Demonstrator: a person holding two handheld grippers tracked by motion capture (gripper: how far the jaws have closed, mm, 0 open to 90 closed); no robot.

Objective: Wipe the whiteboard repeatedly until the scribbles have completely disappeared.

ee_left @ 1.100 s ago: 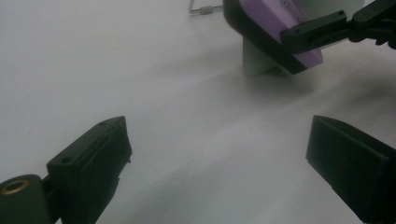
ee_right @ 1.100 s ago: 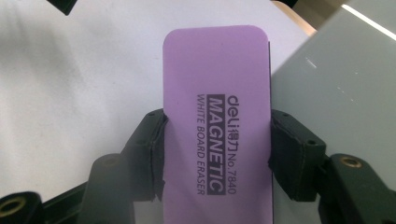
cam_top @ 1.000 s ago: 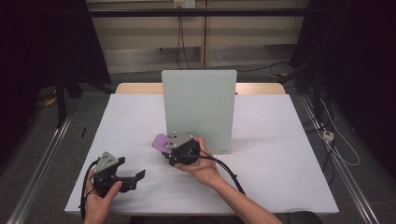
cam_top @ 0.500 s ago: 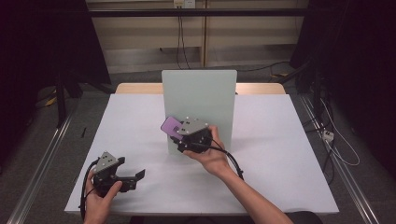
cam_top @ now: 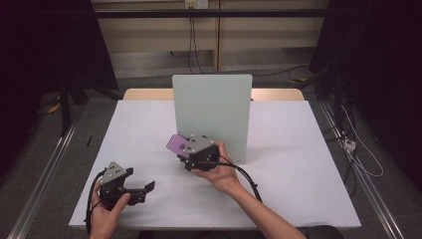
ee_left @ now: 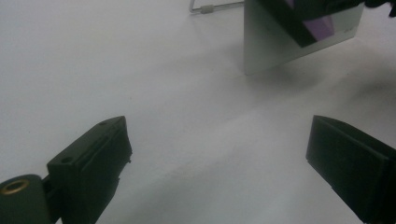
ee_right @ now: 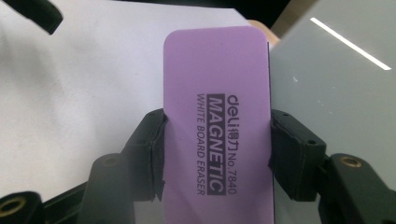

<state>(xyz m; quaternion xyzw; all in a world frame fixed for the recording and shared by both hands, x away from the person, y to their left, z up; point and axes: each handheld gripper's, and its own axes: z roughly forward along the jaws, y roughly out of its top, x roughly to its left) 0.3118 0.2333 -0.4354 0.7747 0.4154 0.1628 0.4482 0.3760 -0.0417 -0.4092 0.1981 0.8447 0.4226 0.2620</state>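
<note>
Item: purple magnetic whiteboard eraser, printed "deli MAGNETIC WHITE BOARD ERASER No. 7840".
Location: held above the white bench, just in front of the upright whiteboard panel.
Right gripper: fingers are clamped on the eraser's two long edges, near mid-length.
Left gripper: fingers are spread wide and empty, low over the bench, well apart from the eraser.
Handling, judged: light; the body is judged firm, the wiping face soft; not fragile.
Hold point, judged: the long side edges are best taken, with the wiping face left free.
Caution: a magnetic pull toward the panel may be expected.
</note>
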